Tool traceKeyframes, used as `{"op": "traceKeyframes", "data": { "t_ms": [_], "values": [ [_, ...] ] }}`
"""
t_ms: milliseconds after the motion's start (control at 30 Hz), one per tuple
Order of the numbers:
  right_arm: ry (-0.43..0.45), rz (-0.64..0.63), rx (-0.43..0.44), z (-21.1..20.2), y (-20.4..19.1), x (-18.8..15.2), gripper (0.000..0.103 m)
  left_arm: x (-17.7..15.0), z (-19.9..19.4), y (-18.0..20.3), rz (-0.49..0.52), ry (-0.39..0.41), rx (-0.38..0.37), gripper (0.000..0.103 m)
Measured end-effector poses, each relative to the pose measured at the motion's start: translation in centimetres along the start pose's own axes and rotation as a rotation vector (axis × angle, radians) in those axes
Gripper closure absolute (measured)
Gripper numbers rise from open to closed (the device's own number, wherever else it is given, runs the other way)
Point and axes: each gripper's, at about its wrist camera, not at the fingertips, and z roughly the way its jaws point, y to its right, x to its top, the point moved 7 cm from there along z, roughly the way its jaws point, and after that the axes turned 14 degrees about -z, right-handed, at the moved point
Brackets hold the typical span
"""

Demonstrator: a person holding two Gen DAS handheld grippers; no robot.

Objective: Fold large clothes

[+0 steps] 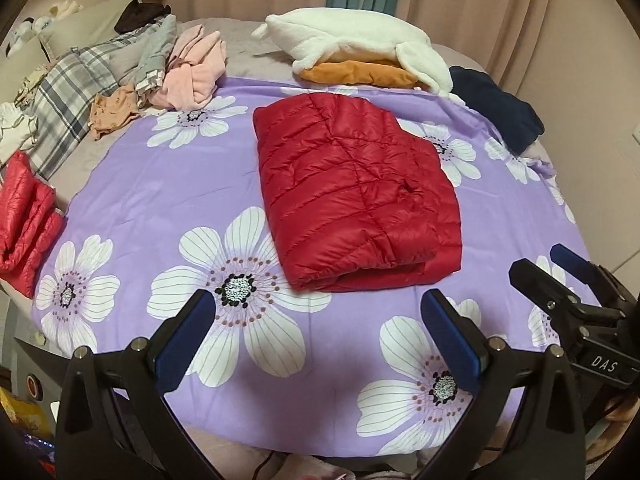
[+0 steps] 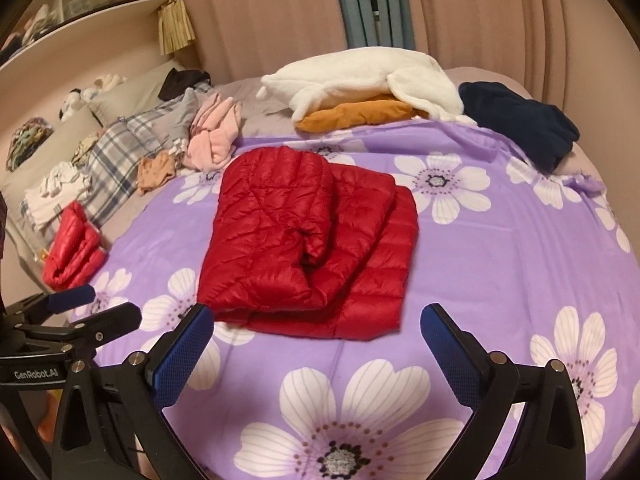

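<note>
Left wrist view: the left hand-held gripper (image 1: 318,314) hovers wide and empty near the folded red down jacket (image 1: 352,196) on the bed (image 1: 160,200) — this fold looks finished.

Right wrist view: the right hand-held gripper (image 2: 316,330) gapes wide, empty — next, probably move the jacket aside toward the 2nd red jacket (image 2: 74,250).

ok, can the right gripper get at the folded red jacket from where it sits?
Probably yes. The right gripper is open and empty, and the near edge of the red jacket lies just ahead of its fingertips on the purple sheet. Nothing lies between them; the left gripper sits off to the side.
</note>
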Motion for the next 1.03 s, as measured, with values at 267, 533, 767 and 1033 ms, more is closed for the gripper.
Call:
{"op": "traceKeyframes", "data": {
  "t_ms": [267, 533, 767, 1033],
  "values": [
    [-0.008, -0.006, 0.002, 0.1, 0.1, -0.1, 0.001, 0.2, -0.3, 0.1, 0.011, 0.021, 0.021, 0.000],
    [-0.006, -0.007, 0.002, 0.1, -0.1, -0.1, 0.001, 0.3, -0.5, 0.2, 0.015, 0.039, 0.026, 0.000],
    [0.001, -0.017, 0.004, -0.2, -0.2, 0.1, 0.001, 0.3, -0.9, 0.3, 0.021, 0.063, 0.041, 0.000],
    [0.003, -0.019, 0.005, -0.3, -0.1, 0.2, 0.001, 0.4, -1.2, 0.4, 0.015, 0.069, 0.052, 0.000]
  ]
}}
